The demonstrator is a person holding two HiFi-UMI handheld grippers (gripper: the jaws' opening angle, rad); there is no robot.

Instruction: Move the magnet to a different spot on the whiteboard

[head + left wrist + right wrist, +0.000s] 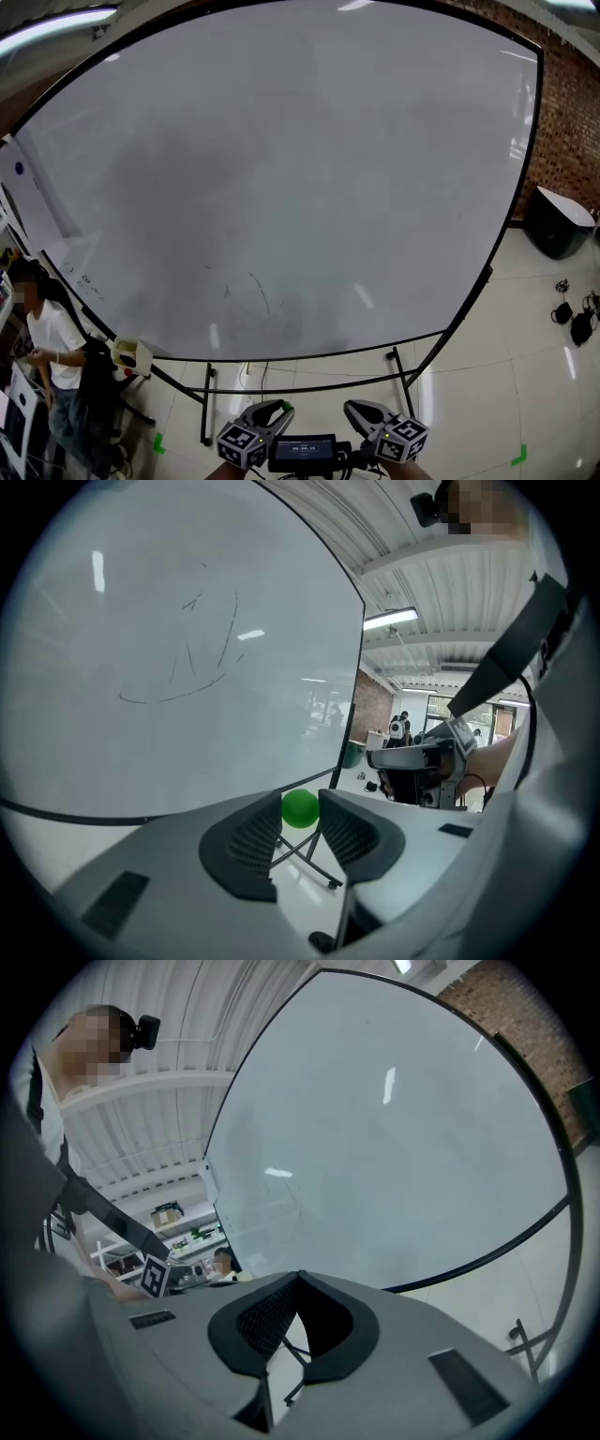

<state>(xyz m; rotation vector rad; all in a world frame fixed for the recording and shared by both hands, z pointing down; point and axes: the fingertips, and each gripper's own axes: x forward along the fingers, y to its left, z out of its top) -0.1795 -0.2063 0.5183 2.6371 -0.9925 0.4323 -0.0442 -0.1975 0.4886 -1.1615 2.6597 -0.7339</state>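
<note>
Left tongs & right tongs: grey shells, black ribbed pads, b/w marker cubes, dark screen btwn.

A red brick wall runs down the right side, with a dark bin lined in white at its foot. The floor is pale glossy tile that catches streaks of light. It has a couple of green tape marks stuck on it, and black gear lies near the bin. Overhead is a ribbed white ceiling with strip lights. A person sits at the far left.
</note>
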